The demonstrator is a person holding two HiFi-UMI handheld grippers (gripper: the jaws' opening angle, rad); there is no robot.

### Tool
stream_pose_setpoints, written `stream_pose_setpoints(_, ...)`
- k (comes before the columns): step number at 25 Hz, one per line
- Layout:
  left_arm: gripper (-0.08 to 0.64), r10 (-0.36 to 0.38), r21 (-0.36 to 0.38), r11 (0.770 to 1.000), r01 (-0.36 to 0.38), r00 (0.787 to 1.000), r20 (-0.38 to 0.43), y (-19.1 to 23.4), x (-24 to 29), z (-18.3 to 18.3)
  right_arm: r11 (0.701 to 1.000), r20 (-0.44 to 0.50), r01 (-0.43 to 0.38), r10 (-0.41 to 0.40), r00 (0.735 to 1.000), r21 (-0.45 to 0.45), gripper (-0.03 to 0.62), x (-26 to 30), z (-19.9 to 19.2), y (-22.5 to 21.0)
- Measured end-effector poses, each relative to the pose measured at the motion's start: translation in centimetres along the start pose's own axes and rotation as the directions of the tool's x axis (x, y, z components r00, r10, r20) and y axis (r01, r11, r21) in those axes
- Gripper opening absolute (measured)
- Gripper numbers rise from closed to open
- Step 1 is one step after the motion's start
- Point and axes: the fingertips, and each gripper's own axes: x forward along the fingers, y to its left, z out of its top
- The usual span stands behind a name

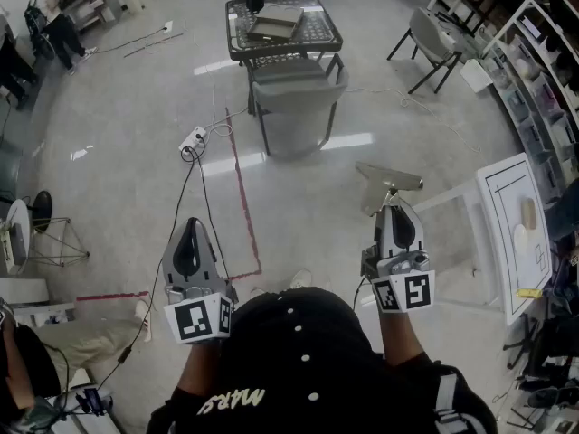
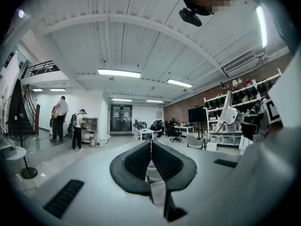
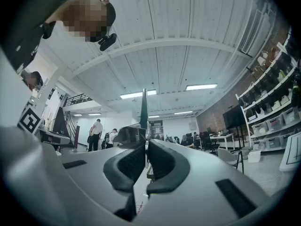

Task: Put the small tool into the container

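Head view: 2 grippers, grey plastic w/ black ribbed pads. Right gripper (image 1: 394,208) is clenched on the small tool (image 1: 389,181), a flat grey T-shaped blade. Tool sits over glossy floor, well apart from the container (image 1: 276,23), a shallow grey tray on 1 black mesh table (image 1: 318,34). Left gripper (image 1: 191,227): jaws pressed together, nothing between. 1 grey chair (image 1: 294,107) stands by the table. Tool's lower end is hidden betw. the pads; right gripper view shows the blade edge-on only.

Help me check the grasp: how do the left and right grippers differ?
The right gripper is shut on a flat-bladed tool; the left gripper is shut on nothing. The right gripper's pads sit slightly apart around the tool, while the left gripper's pads touch. Both point forward over the floor.
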Motion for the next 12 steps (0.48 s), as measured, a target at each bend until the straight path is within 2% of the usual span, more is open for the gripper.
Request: stream_pose_setpoints(12, 0.026, -0.002, 0.01, 1.0, 0.002, 1.0, -0.008, -4.1, 2.2, 0.0, 1.0, -0.001, -0.026, 0.026, 1.0, 0.003, 0.014, 0.6, -0.5, -3.7)
